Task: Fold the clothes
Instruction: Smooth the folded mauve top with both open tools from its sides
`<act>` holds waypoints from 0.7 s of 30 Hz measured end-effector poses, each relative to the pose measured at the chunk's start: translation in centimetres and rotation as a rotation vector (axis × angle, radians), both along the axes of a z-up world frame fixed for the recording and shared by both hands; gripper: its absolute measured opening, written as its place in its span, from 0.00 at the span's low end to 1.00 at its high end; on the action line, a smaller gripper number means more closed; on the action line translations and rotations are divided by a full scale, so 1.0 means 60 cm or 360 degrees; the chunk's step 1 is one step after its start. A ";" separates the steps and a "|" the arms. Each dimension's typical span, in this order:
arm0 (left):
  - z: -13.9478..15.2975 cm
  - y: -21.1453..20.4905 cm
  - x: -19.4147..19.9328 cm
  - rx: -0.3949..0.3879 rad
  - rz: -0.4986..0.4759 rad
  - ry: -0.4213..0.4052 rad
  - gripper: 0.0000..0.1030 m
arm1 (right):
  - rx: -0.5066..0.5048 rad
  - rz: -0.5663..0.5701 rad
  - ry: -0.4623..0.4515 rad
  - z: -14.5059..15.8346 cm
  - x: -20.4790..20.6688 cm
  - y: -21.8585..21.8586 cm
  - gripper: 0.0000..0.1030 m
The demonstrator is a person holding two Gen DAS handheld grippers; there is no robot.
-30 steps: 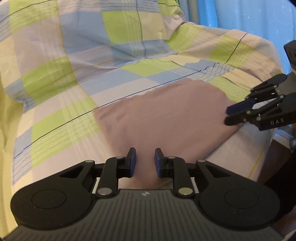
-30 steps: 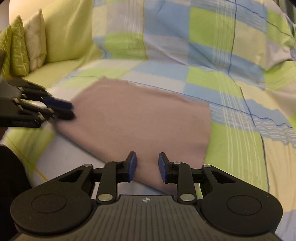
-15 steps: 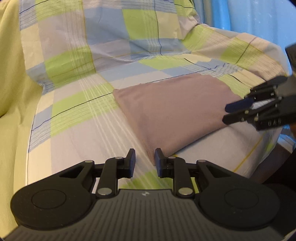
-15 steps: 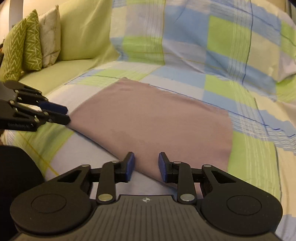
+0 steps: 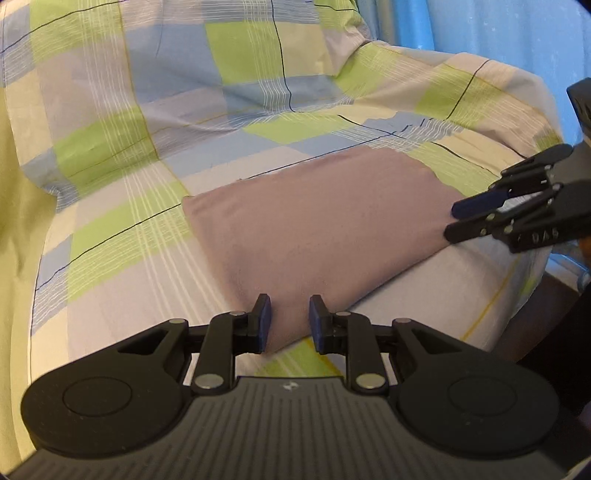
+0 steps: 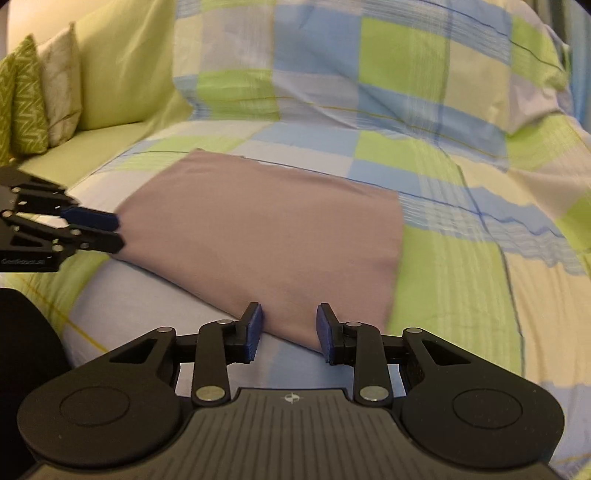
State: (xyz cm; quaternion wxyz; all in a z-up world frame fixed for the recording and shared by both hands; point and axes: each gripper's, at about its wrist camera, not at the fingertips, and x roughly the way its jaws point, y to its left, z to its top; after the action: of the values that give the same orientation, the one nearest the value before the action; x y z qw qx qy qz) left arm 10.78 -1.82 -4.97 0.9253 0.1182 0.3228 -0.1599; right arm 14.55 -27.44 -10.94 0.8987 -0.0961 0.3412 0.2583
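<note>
Since a second ago both grippers have been drawn back toward the near edge of the folded mauve garment (image 5: 314, 229), so more checked bedcover (image 5: 155, 122) is seen around it. The left gripper (image 5: 286, 321) is held at the garment's near left corner, fingers narrowly parted and empty; the right gripper (image 6: 288, 328) is held at the near right corner, likewise parted, nothing gripped — probably placed for pinching the near edge for another fold. The garment lies flat on a cushioned seat draped with the bedcover; beyond the garment, yellow-green cushions (image 6: 33, 99) and a blue curtain (image 5: 498, 33) are seen.
</note>
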 end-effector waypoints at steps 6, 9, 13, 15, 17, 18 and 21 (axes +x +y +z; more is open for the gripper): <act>-0.002 -0.007 0.003 0.0037 0.0000 0.0015 0.19 | -0.0002 -0.0031 0.0005 -0.003 0.000 -0.014 0.28; 0.000 -0.008 0.000 0.0040 0.0010 0.0022 0.19 | -0.0006 -0.0034 0.0006 -0.003 -0.001 -0.015 0.28; 0.000 -0.008 0.001 0.0046 0.0011 0.0031 0.19 | -0.0016 -0.0040 0.0007 -0.003 -0.001 -0.015 0.28; 0.001 -0.008 0.001 0.0048 0.0012 0.0033 0.19 | -0.0019 -0.0049 0.0007 -0.003 -0.002 -0.016 0.28; 0.003 -0.009 0.001 0.0048 0.0015 0.0034 0.19 | -0.0024 -0.0058 0.0008 -0.003 -0.004 -0.017 0.28; 0.003 -0.009 0.000 0.0048 0.0016 0.0034 0.19 | -0.0031 -0.0064 0.0006 -0.003 -0.005 -0.018 0.28; 0.002 -0.011 0.000 0.0054 0.0020 0.0032 0.19 | -0.0042 -0.0095 0.0007 -0.003 -0.008 -0.022 0.28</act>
State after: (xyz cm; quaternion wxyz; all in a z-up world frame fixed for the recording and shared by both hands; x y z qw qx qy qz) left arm 10.78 -2.46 -4.82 0.9209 0.1303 0.3355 -0.1499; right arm 14.08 -28.73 -11.10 0.9039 -0.0972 0.3493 0.2271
